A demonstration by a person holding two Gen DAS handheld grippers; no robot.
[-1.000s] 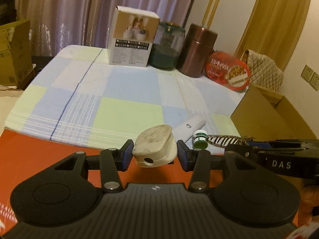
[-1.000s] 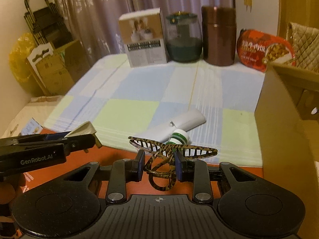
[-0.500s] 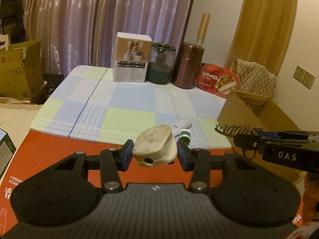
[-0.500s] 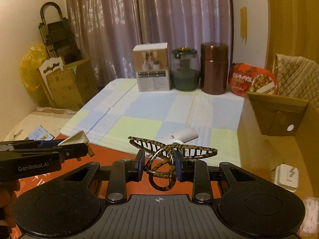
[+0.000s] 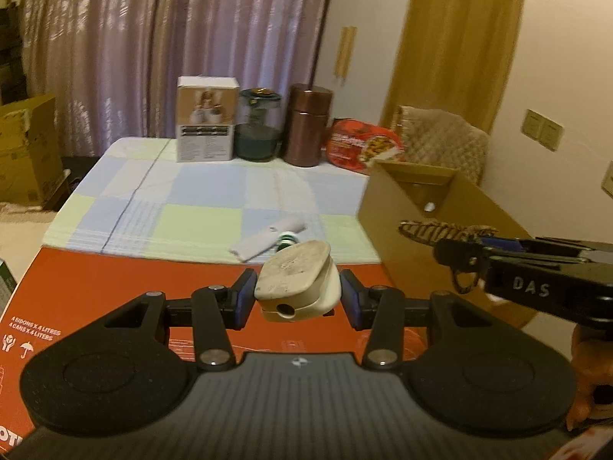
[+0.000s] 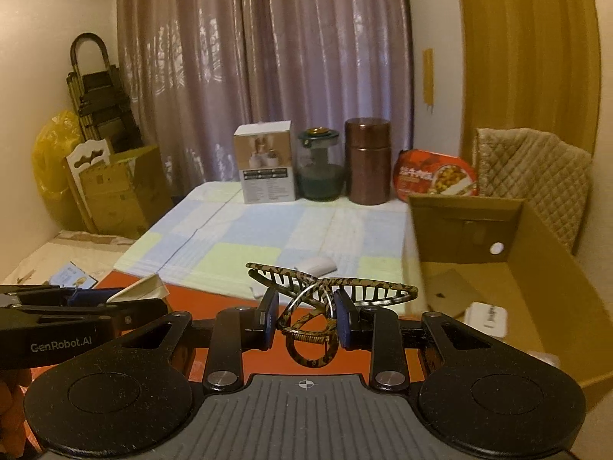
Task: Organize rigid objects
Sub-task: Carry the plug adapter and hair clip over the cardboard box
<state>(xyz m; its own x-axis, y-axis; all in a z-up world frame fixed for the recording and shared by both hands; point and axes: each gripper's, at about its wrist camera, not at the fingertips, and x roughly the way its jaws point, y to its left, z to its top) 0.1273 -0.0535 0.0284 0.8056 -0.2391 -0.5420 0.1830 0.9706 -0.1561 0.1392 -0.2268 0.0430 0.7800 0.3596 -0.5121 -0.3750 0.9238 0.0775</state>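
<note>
**Both grippers loaded, nothing dropped yet**

You have a cream plug-like adapter [image 5: 297,281] pinched between the blue pads of your left gripper [image 5: 297,299], held above the orange carton [image 5: 115,291]. Your right gripper [image 6: 305,322] is clamped on the loop of a tortoiseshell hair claw [image 6: 329,291], its toothed wings spread above the fingers.

The open cardboard box [image 6: 536,268] stands just right of both grippers, beside the checked cloth [image 6: 268,230]. I judge it to be the place for these items: a white charger-like block [image 6: 488,316] already lies inside, so some sorting seems done. Neither held piece is over the opening yet, so both drops remain.

Left on the cloth are a white tube-shaped object [image 5: 268,235] and, touching it, a small green-capped bottle [image 5: 285,237] (mostly hidden behind the adapter). Whether the box, jar and canister at the far edge belong to the job, I cannot tell.

The near part of the box floor is covered by the right gripper's body, so other contents may be unseen. The left view is blurred towards the edges, and the carton's print is cut off.
</note>
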